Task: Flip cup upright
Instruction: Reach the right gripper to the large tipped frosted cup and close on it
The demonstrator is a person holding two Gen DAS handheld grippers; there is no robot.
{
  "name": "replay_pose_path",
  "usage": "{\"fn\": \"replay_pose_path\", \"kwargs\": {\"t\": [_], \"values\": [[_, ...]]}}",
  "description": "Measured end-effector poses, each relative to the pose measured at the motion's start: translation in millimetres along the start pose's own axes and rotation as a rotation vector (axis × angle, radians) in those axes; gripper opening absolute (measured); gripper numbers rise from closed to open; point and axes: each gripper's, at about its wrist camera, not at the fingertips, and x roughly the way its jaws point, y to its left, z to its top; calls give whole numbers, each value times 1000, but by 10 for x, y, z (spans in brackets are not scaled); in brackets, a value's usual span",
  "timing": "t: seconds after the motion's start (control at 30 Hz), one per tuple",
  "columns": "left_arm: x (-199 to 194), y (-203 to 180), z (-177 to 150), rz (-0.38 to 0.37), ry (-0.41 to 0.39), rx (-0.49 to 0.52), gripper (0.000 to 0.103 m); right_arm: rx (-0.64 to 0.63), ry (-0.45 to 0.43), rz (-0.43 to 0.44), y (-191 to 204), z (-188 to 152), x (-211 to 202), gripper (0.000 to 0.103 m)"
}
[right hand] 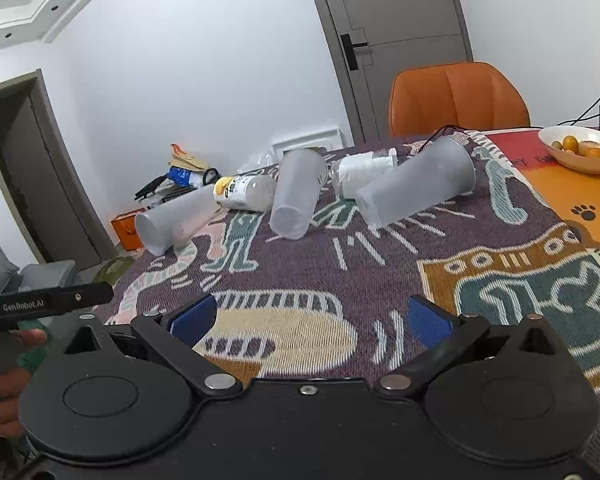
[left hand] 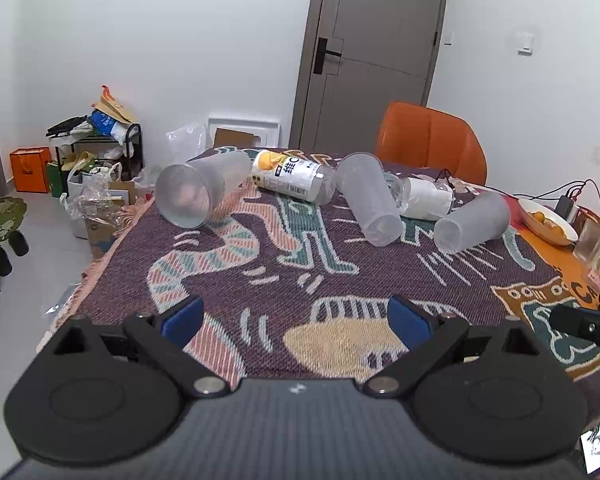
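Note:
Three frosted plastic cups lie on their sides on the patterned tablecloth. In the left wrist view the left cup (left hand: 200,188) shows its mouth toward me, the middle cup (left hand: 370,198) and the right cup (left hand: 474,222) show their bases. They also show in the right wrist view: left cup (right hand: 176,220), middle cup (right hand: 298,198), right cup (right hand: 418,182). My left gripper (left hand: 296,320) is open and empty, well short of the cups. My right gripper (right hand: 312,320) is open and empty, also short of them.
Two plastic bottles lie behind the cups, one with an orange-fruit label (left hand: 292,176) and one white (left hand: 426,198). A bowl of oranges (right hand: 580,148), cables and a charger sit at the right. An orange chair (left hand: 432,140) stands behind the table. The table's left edge (left hand: 100,264) drops to the floor.

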Motion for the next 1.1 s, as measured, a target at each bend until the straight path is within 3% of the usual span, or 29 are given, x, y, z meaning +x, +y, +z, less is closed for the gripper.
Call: {"fn": "replay_pose_path", "kwargs": {"t": [0.17,0.5,1.1], "values": [[169,-2,89,-11,-3,-1,97,45,-20,-22,-106,164,166,103],[598,-6,293,-23,-5,-33,97,263,-5,-1,-544,469,654,103],[1380,-44,556,-14,42,-66,97,462,40,-20,-1054,757,1554,103]]}}
